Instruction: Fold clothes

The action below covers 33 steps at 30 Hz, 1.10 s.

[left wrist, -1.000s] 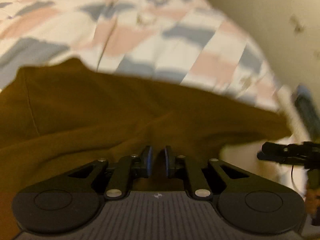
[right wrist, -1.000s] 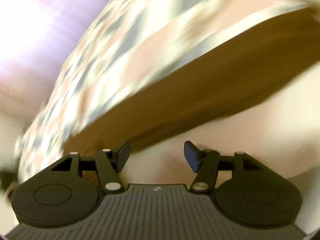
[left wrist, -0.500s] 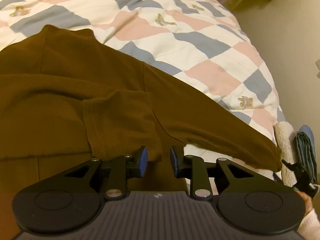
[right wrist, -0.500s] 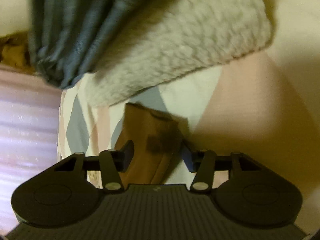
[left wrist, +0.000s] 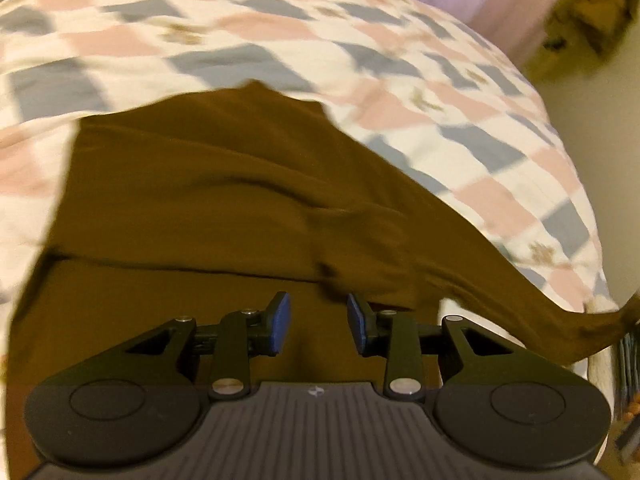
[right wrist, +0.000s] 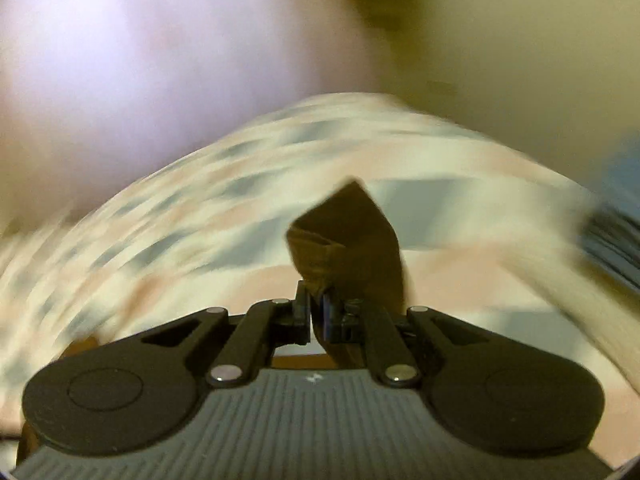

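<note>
A brown garment (left wrist: 224,200) lies spread on the checked bedspread (left wrist: 280,40), one long sleeve running off to the right edge of the left wrist view. My left gripper (left wrist: 318,320) hovers over its near part, jaws opening, blue pads apart with nothing pressed between them. In the right wrist view my right gripper (right wrist: 316,316) has its jaws closing and pinched on the brown sleeve cuff (right wrist: 344,240), which stands up lifted above the blurred bedspread (right wrist: 200,220).
A cream wall (left wrist: 600,140) runs along the bed's right side, with a pink curtain (left wrist: 500,12) at the far end. A fleecy white item and a folded grey-blue cloth (right wrist: 612,236) lie at the bed's right edge.
The left gripper let go of the brown cloth, opened and drew back. The right gripper swung to the sleeve end, shut on the cuff and lifted it.
</note>
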Each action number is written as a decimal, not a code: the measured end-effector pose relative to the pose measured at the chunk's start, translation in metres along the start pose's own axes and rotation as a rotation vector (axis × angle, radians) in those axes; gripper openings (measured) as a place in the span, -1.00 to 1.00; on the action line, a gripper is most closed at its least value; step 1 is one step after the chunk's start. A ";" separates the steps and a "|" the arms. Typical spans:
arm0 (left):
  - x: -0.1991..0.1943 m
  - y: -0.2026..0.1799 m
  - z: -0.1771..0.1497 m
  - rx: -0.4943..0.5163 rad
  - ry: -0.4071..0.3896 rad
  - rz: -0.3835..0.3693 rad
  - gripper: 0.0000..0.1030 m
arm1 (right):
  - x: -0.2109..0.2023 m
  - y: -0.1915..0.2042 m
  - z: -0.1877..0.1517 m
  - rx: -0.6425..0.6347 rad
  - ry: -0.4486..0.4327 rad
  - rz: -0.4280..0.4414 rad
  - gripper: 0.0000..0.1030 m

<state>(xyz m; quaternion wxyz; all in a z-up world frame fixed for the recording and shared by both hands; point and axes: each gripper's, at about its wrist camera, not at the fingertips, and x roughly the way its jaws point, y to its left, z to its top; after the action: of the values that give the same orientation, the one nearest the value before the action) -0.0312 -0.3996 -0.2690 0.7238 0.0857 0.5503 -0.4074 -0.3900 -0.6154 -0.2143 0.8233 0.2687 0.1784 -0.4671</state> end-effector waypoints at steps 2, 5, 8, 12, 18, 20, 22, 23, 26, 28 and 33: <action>-0.012 0.029 0.000 -0.037 -0.024 0.021 -0.29 | 0.010 0.076 -0.001 -0.114 0.022 0.144 -0.87; -0.028 0.077 0.002 -0.087 -0.055 0.044 -0.28 | 0.023 0.191 -0.021 -0.250 0.013 0.321 -0.87; -0.040 0.132 0.009 -0.139 -0.076 0.055 -0.28 | 0.045 0.293 -0.046 -0.291 0.012 0.453 -0.87; -0.056 0.204 0.017 -0.183 -0.076 0.080 -0.27 | 0.067 0.404 -0.088 -0.290 0.050 0.560 -0.87; -0.074 0.303 0.025 -0.234 -0.056 0.118 -0.25 | 0.077 0.517 -0.148 -0.353 0.164 0.660 -0.87; -0.073 0.324 0.027 -0.247 -0.042 0.114 -0.23 | 0.080 0.532 -0.166 -0.383 0.208 0.656 -0.87; -0.069 0.339 0.029 -0.253 -0.034 0.095 -0.22 | 0.092 0.543 -0.185 -0.379 0.290 0.654 -0.70; -0.066 0.344 0.030 -0.253 -0.031 0.084 -0.19 | 0.105 0.550 -0.196 -0.353 0.378 0.660 -0.33; -0.051 0.352 0.033 -0.260 -0.011 0.049 -0.18 | 0.125 0.532 -0.206 -0.274 0.548 0.631 -0.12; -0.040 0.351 0.035 -0.266 0.003 0.008 -0.12 | 0.121 0.509 -0.200 -0.219 0.574 0.629 0.07; -0.013 0.342 0.041 -0.328 0.007 -0.143 0.13 | 0.099 0.419 -0.162 -0.143 0.538 0.510 0.22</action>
<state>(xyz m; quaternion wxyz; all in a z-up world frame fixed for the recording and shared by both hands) 0.2318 -0.1933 -0.3528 0.6954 -0.0714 0.6166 -0.3621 0.0149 -0.4078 -0.2814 0.8535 0.3594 0.3479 -0.1464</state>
